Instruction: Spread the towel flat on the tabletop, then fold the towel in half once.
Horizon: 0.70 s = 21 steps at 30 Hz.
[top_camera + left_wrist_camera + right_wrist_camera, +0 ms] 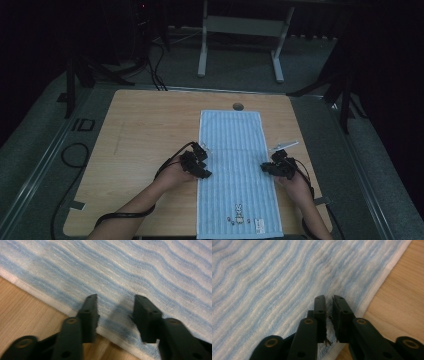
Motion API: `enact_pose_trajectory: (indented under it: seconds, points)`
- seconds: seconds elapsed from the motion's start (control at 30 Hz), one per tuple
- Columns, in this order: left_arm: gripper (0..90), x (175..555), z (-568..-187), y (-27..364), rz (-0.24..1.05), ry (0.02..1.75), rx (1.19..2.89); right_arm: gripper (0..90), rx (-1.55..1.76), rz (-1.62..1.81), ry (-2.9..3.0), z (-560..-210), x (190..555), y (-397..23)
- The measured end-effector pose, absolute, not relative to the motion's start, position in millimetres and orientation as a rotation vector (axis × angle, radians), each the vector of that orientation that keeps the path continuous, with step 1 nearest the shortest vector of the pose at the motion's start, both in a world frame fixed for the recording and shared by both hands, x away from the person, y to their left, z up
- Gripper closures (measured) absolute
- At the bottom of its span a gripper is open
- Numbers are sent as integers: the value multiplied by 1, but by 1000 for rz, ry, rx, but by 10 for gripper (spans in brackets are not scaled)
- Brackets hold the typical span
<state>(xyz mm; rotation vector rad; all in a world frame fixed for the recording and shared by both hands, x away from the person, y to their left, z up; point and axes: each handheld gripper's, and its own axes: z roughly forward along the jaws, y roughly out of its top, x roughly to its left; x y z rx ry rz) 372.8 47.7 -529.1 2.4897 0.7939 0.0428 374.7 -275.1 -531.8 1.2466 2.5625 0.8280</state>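
A light blue striped towel (232, 150) lies flat, lengthwise down the wooden table (150, 130), with a small rabbit motif (239, 211) near its front end. My left gripper (204, 170) rests at the towel's left edge. In the left gripper view the left gripper (116, 298) is open, its jaws standing apart over the towel (125, 265) just inside the white hem, with nothing pinched. My right gripper (265, 167) sits at the towel's right edge. There the right gripper (329, 298) shows just a narrow slit between its jaws, over flat towel (274, 277) beside the hem.
Bare wood shows left of the towel (22, 307) and right of it (402, 290). A round cable hole (238, 106) sits at the table's far edge. A white desk frame (240, 30) stands behind, and black cables (75, 155) lie on the floor at left.
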Motion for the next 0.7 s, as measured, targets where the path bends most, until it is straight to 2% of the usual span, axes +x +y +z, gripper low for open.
enact_pose_trajectory:
  seconds: [0.13,0.33,0.7]
  points:
    - [452,381,-522,55,84,832,2435,743,1255,856,2484,-519,381,-279]
    - [438,399,-516,70,152,886,2391,651,1277,802,2477,-506,410,-285]
    - [441,460,-515,79,243,1047,2359,601,1421,710,2439,-508,480,-280]
